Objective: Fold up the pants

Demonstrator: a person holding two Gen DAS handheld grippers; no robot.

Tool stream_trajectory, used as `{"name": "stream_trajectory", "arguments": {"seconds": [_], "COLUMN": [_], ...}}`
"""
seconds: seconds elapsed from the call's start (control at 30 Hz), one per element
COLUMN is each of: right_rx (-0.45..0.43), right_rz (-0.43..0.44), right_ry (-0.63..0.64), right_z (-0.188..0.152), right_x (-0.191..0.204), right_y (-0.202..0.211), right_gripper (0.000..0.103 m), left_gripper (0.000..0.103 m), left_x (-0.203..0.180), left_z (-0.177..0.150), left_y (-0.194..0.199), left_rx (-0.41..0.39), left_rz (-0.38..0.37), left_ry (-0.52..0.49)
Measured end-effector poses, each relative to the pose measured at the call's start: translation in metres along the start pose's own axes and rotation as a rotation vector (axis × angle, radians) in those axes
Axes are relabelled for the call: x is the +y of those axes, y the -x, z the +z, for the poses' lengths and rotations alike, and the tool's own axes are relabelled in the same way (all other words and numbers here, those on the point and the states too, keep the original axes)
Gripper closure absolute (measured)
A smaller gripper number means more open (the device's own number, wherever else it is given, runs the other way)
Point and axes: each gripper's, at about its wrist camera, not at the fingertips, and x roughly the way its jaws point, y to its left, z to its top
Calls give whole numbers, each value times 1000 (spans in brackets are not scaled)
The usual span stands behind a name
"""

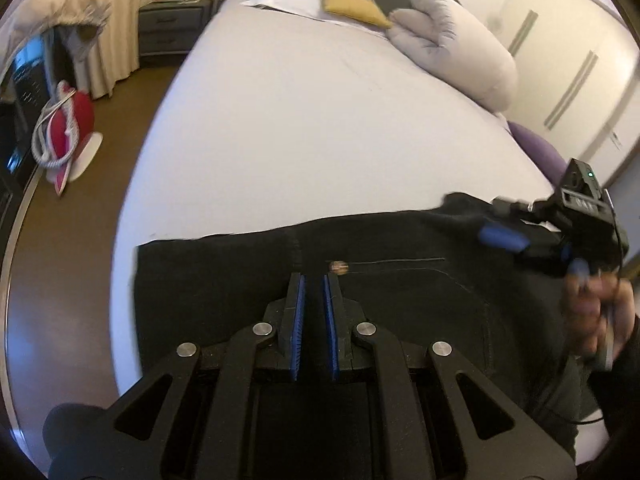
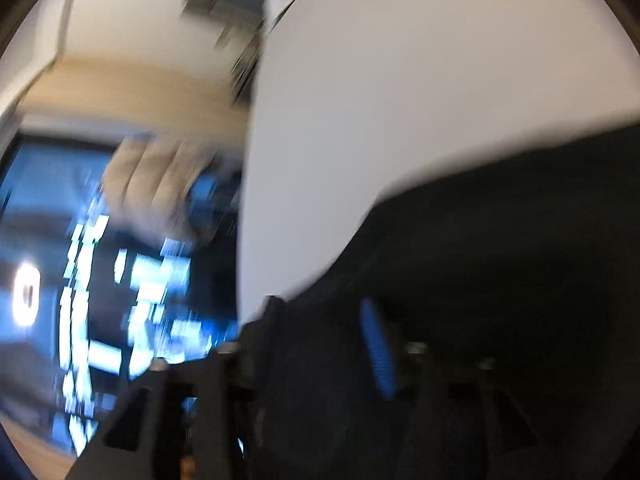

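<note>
Black pants (image 1: 224, 280) lie across the near edge of the white bed (image 1: 320, 120), waistband and a small button (image 1: 338, 267) facing up. My left gripper (image 1: 314, 278) hovers just over the waistband by the button, its jaws a narrow gap apart with nothing between them. My right gripper (image 1: 486, 220) is at the right end of the pants, its blue pads (image 1: 502, 239) closed on a raised corner of the black cloth. In the blurred right wrist view, black fabric (image 2: 500, 240) fills the space between the fingers (image 2: 378, 352).
Grey pillows (image 1: 452, 44) and a yellow cushion (image 1: 352, 4) lie at the head of the bed. A nightstand (image 1: 172, 28), curtains and a red object (image 1: 68, 128) stand on the brown floor at left. White wardrobe doors (image 1: 572, 60) stand to the right.
</note>
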Motion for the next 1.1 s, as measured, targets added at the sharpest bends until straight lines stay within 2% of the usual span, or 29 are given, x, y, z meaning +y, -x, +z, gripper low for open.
{"name": "stream_trajectory", "arguments": {"seconds": [0.03,0.07,0.1,0.13,0.17,0.2,0.23,0.27,0.3,0.33,0.4,0.43,0.47,0.5,0.57,0.63,0.7,0.73,0.8,0.83,0.87,0.93,0.97,1.0,1.03,1.07,1.1], "right_rx": [9,-20,-39,-55,-87,-143,-210,-292,-366,-421,-572,-627,-679,-690,-635,-549,-487,-488,-528,-550,-589,-704,-759,-812,-865,-924,-951], "right_rz": [-22,-9,21,51,111,123,62,-23,-84,-96,-98,-91,-78,-56,29,75,67,63,117,118,75,-81,-164,-211,-228,-240,-249], "right_ry": [2,-30,-98,-173,-257,-294,-285,-267,-275,-305,-386,-376,-345,-324,-285,-250,-268,-294,-394,-437,-462,-459,-465,-481,-495,-495,-484], "right_z": [-1,-3,1,4,5,10,14,20,23,24,10,2,-11,-19,-36,-54,-64,-70,-76,-78,-74,-68,-73,-82,-96,-113,-125], "right_x": [-3,-18,-36,-57,-83,-99,-108,-114,-125,-141,-158,-157,-151,-145,-125,-121,-136,-150,-180,-197,-207,-218,-222,-223,-229,-229,-228], "right_y": [-11,1,7,16,34,53,79,107,137,167,231,253,275,282,265,245,233,232,235,250,266,308,333,358,387,412,428], "right_gripper": [52,71,96,103,103,103,103,102,94,90,62,54,42,34,29,29,29,35,75,83,89,89,81,55,39,20,17], "left_gripper": [94,94,94,94,94,94,94,94,94,94,94,94,94,94,94,94,94,94,94,94,94,94,94,94,94,94,94], "left_x": [-5,-12,-13,-8,-4,-1,-2,-5,-5,-7,-18,-35,-51,-71,-101,-134,-163,-174,-180,-177,-174,-166,-164,-163,-162,-162,-162], "left_z": [-2,3,4,2,1,1,-1,0,1,2,6,10,11,11,12,8,2,-2,-6,-6,-4,2,3,3,2,1,-1], "left_y": [-7,-18,-26,-25,-24,-21,-20,-22,-21,-17,-5,-11,-12,-11,-13,-29,-45,-54,-70,-74,-77,-84,-84,-84,-83,-82,-81], "left_rx": [25,59,70,51,50,52,53,55,59,63,56,51,46,45,68,115,154,177,231,235,232,247,250,251,250,247,243], "left_rz": [29,61,68,51,36,29,34,43,54,66,58,39,15,-22,-66,-126,-119,-108,-79,-84,-96,-117,-120,-121,-120,-116,-111], "left_ry": [-24,-42,-43,-23,-9,-3,-9,-17,-18,-10,-14,-27,-45,-80,-127,-165,-239,-279,-304,-296,-281,-246,-238,-237,-237,-238,-240]}}
